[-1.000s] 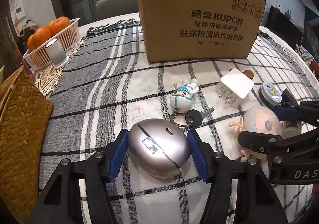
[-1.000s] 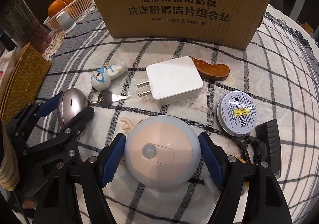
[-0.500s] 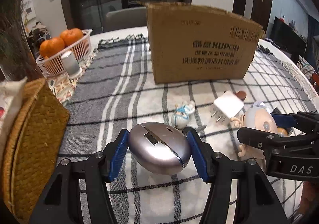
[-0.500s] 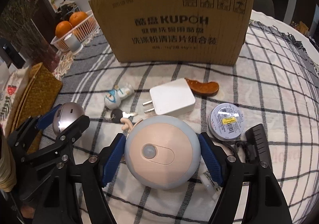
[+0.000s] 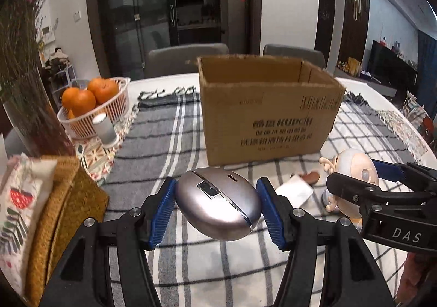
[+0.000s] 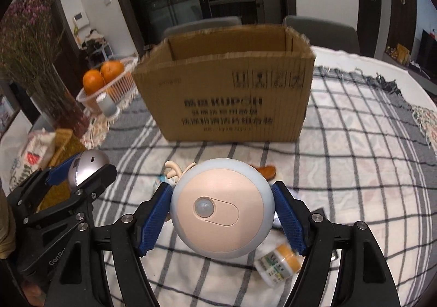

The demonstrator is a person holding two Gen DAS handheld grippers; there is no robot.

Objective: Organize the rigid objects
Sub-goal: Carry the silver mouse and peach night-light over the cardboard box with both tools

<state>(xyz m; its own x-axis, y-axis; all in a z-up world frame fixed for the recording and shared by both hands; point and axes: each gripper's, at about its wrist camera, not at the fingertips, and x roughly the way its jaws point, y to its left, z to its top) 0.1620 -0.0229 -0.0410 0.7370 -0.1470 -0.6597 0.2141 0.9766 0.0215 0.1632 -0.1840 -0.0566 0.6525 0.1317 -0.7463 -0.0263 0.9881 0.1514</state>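
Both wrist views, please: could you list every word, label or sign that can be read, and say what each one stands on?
"KUPOH": cardboard box, front face, blurred; the Chinese lines beside and below it cannot be read.
Handling symbols: top right of the box front, too blurred to tell.
"DAS": right gripper body, in the left wrist view.
"GenR", cut off: left gripper body, in the right wrist view.
Label on the small bottle: too small and blurred.

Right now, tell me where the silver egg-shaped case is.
The silver egg-shaped case is held between the left gripper's blue fingers, off the checked tablecloth, in front of the open cardboard box.
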